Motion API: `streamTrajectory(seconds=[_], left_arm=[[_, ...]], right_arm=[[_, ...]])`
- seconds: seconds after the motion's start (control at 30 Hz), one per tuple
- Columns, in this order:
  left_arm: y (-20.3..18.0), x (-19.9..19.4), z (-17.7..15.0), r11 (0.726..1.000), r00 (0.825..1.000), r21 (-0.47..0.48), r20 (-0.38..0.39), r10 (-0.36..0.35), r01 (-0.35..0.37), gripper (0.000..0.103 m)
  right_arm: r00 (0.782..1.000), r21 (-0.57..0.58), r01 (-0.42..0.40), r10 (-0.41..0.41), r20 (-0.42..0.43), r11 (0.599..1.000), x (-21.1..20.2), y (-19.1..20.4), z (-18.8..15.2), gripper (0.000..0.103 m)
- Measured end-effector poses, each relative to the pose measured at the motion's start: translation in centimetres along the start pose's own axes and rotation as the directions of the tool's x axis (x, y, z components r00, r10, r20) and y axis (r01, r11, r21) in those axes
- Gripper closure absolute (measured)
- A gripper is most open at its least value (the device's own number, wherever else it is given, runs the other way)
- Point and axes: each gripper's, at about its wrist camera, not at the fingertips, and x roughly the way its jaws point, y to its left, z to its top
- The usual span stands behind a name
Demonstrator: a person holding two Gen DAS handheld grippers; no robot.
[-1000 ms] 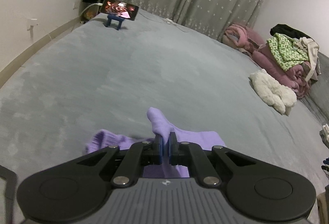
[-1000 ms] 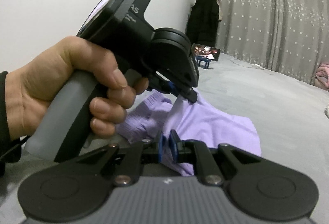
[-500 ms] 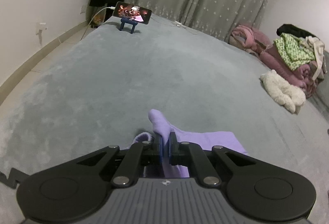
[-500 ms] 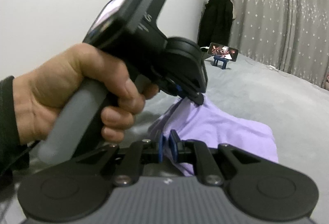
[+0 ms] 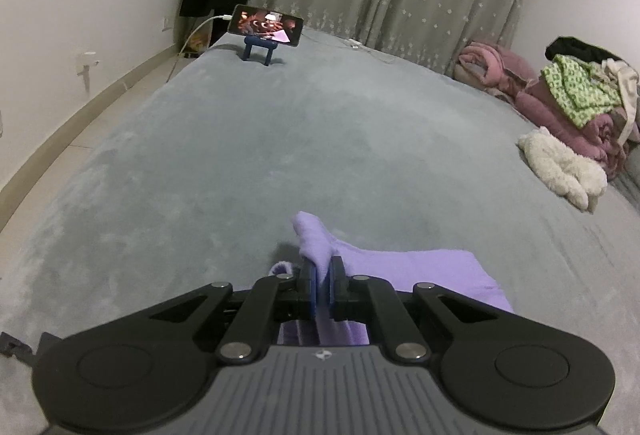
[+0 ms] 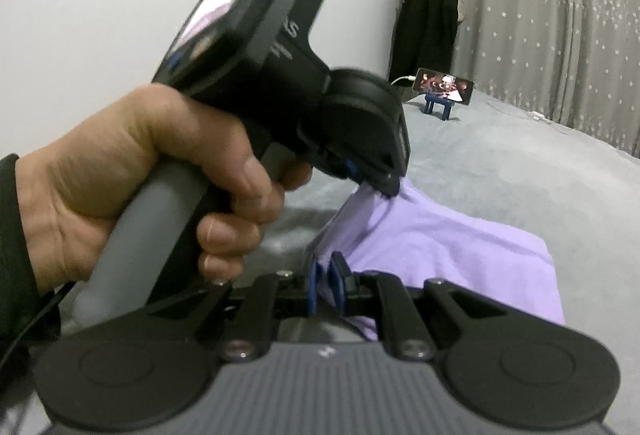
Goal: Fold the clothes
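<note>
Pinching lilac garment (image 5: 404, 271), long axis stretching rightward

Left-side flap of purple garment (image 5: 420, 271) gone from view — now tucked under.

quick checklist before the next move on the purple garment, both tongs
1. Left tongs shut on purple garment: ok.
2. Right tongs shut on the same cloth: ok.
3. Garment lying flat, no bunching: not ok, the edge is lifted between the tongs.
4. Grey bed cover bare ahead for laying down: ok.
5. Hand firm on the left handle: ok.
6. Sleeves tucked in: cannot tell.
</note>
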Motion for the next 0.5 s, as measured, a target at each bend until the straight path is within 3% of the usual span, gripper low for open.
streamTrajectory(seconds=[0.07,0.17,0.33,0.4,0.5], left_arm=[[0.2,-0.1,0.1,1.000,1.000,-0.009,0.002,0.001,-0.001,0.095],[0.7,-0.8,0.2,1.000,1.000,-0.024,0.015,-0.004,0.005,0.095],[1.7,-2.7,0.4,0.998,0.999,-0.068,0.047,0.007,-0.003,0.095],[1.7,-3.8,0.4,0.996,0.998,-0.085,0.057,0.010,-0.005,0.095],[0.7,-5.4,-0.1,0.996,0.997,-0.085,0.069,-0.021,0.026,0.095]], right_arm=[[1.000,0.019,-0.020,0.020,-0.007,1.000,0.0,-0.2,0.1,0.087],[0.998,0.063,-0.066,0.066,0.007,0.996,-0.7,-0.7,0.2,0.067],[0.995,0.130,-0.104,0.105,0.005,0.986,-2.4,-1.6,-0.3,0.065],[0.994,0.161,-0.107,0.107,0.008,0.981,-3.5,-2.6,-0.6,0.058],[0.996,0.212,-0.091,0.089,0.017,0.973,-5.3,-4.7,-1.1,0.055]])
